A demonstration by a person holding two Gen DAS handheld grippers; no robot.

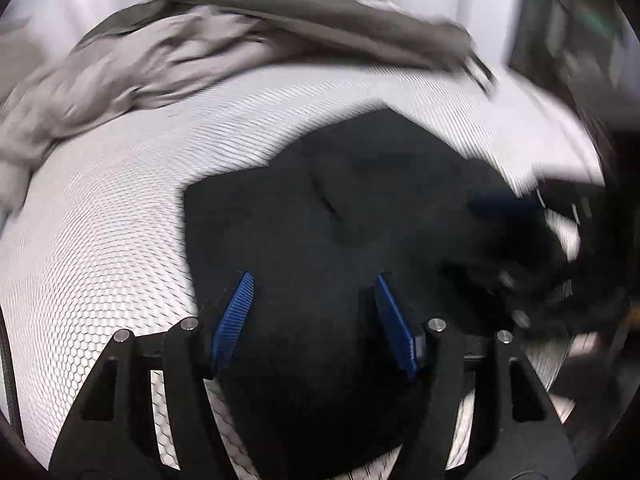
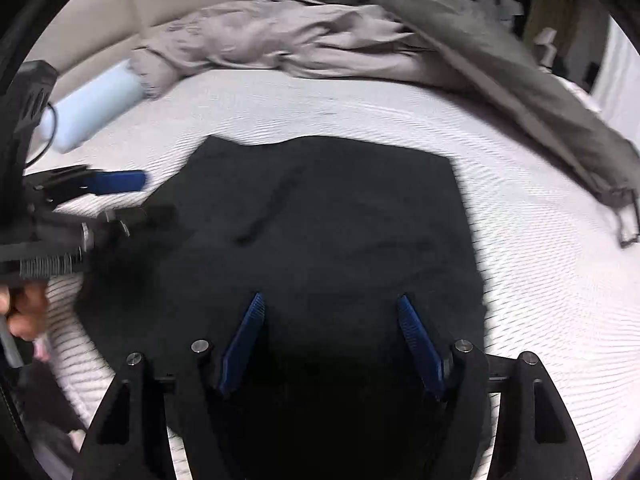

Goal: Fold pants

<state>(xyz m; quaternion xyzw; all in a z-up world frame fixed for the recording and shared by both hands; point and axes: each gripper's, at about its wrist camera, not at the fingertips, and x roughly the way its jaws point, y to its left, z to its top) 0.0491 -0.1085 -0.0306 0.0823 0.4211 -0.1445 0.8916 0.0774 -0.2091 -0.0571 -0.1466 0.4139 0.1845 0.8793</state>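
The black pants [image 2: 320, 220] lie folded into a flat, roughly square pile on the white mattress [image 2: 520, 280]. My right gripper [image 2: 331, 300] hovers over their near edge, open, with nothing between its blue pads. In the left wrist view the same pants [image 1: 360, 208] fill the middle, and my left gripper [image 1: 314, 280] is open above their left part, its blue pads clear of the cloth. The left gripper [image 2: 120, 208] also shows blurred at the pants' left edge, and the right gripper [image 1: 492, 240] shows blurred at their right edge.
A crumpled grey duvet [image 2: 300, 40] runs along the far side of the mattress and down its right edge [image 2: 560, 128]. A pale blue roll [image 2: 92, 108] lies at the far left by a beige headboard [image 2: 120, 12]. A hand [image 2: 24, 312] holds the left tool.
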